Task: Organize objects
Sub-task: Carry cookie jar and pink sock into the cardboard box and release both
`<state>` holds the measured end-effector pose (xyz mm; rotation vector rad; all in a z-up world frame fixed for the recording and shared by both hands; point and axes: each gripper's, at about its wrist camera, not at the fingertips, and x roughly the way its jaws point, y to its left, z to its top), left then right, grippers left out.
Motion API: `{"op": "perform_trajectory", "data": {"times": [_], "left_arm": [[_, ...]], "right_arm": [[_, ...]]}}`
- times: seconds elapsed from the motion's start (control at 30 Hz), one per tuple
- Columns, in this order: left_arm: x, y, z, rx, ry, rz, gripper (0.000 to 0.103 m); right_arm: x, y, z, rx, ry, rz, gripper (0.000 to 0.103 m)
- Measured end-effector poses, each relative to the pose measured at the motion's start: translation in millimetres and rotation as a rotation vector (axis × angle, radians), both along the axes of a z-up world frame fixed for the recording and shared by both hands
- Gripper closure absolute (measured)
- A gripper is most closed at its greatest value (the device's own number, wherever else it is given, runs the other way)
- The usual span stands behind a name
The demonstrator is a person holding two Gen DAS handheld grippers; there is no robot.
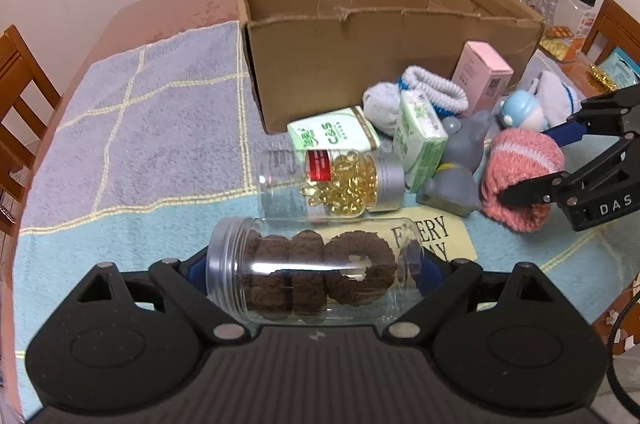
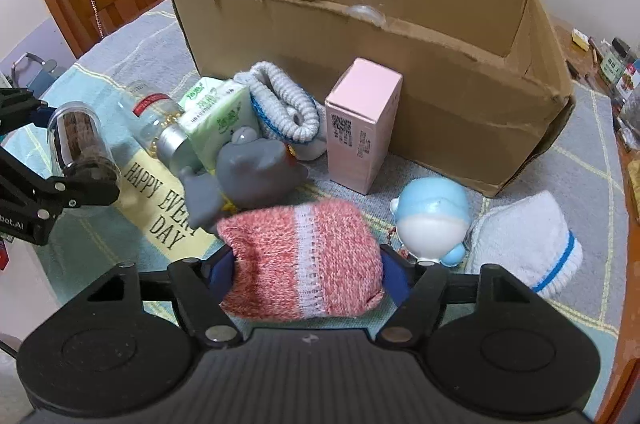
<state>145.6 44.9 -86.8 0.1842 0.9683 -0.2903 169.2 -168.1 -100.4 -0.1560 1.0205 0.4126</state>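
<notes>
Cardboard box (image 2: 460, 92) stands behind tissue packs (image 2: 218, 120), pink carton (image 2: 362, 124), toys (image 2: 248, 168).

The left gripper (image 1: 316, 274) is matte black, with a ribbed central plate bearing a small embossed mark, flanked by two rounded housings with circular recesses. Angled black linkage arms carry silver round pivot screws and triangular cut-outs, ending in blue-padded fingers (image 1: 434, 270). The right gripper (image 2: 306, 272) has the same build: ribbed plate, round housings, silver screws, blue fingers (image 2: 394, 274). White lettering "DAS" marks its side, and a black cable trails nearby
</notes>
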Motion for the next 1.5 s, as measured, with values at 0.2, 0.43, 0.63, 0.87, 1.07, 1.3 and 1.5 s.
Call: {"op": "perform_trajectory", "data": {"times": [0.2,0.43,0.63,0.87,1.07,1.3,1.5], "left_arm": [[3.2,3.8,20.0,-0.001,-0.009,-0.005,0.011],[14.9,0.5,49.6,-0.014,-0.017,-0.022,0.011],[34.8,-10.6,73.5,-0.024,-0.043,-0.046,0.011],[75.0,-39.8,101.6,-0.016,-0.132,-0.114,0.011],[114.2,-64.6,108.1,-0.025,-0.149,-0.144,0.011],[153.4,-80.6,112.8,-0.04,-0.144,-0.129,0.011],[180.1,-82.2,106.2,-0.003,-0.139,-0.089,0.011]], "right_arm": [[-3.3,-6.8,16.9,-0.009,-0.01,0.002,0.028],[-3.8,-12.5,45.2,-0.008,-0.044,0.0,0.028],[-2.0,-17.0,71.1,-0.003,-0.09,-0.016,0.028],[13.4,-24.0,102.6,-0.009,-0.172,-0.047,0.028],[34.1,-31.2,120.7,-0.004,-0.231,-0.063,0.028],[66.6,-37.5,129.5,-0.008,-0.27,-0.087,0.022],[81.4,-44.0,127.4,0.009,-0.288,-0.122,0.0]]}}
